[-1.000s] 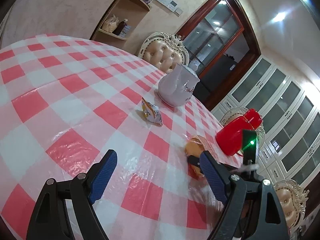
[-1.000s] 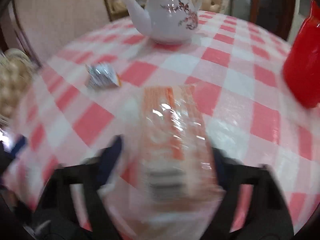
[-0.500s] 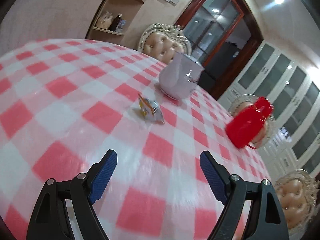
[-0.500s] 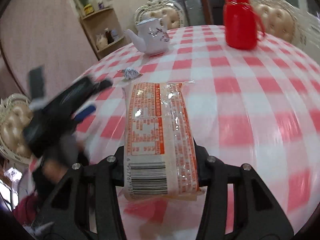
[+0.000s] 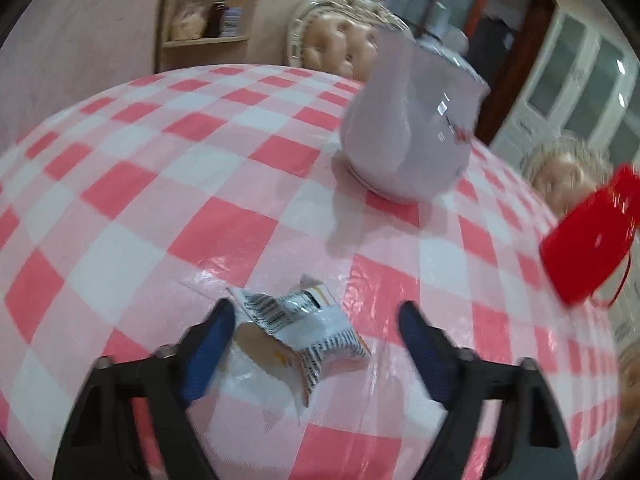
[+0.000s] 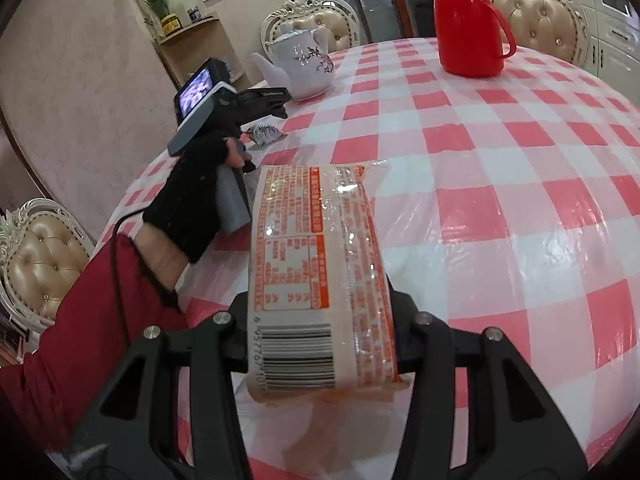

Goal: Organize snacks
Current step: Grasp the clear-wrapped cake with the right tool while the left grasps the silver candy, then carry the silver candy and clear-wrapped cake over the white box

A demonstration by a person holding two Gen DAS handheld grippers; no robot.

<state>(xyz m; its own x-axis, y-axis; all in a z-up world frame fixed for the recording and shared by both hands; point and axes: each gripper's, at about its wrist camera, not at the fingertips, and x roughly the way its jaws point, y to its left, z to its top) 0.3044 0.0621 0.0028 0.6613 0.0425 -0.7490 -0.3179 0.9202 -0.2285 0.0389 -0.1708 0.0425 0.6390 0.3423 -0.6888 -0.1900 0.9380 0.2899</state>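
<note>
A small crumpled white snack packet with a barcode lies on the red-and-white checked table. My left gripper straddles it and its jaws are closing. The left blue pad is at the packet's edge, and the right pad is still apart from it. My right gripper is shut on a long orange-printed snack pack, held above the table with its barcode end toward the camera. In the right wrist view a gloved hand holds the left gripper beside the small packet.
A white floral teapot stands just beyond the small packet. A red thermos jug is at the far right of the table. Padded chairs ring the table, and a corner shelf with a flower vase stands behind.
My left gripper moved forward over the table to the small packet, and its jaws have narrowed around it. My right gripper swung back with the orange pack, then held still.
</note>
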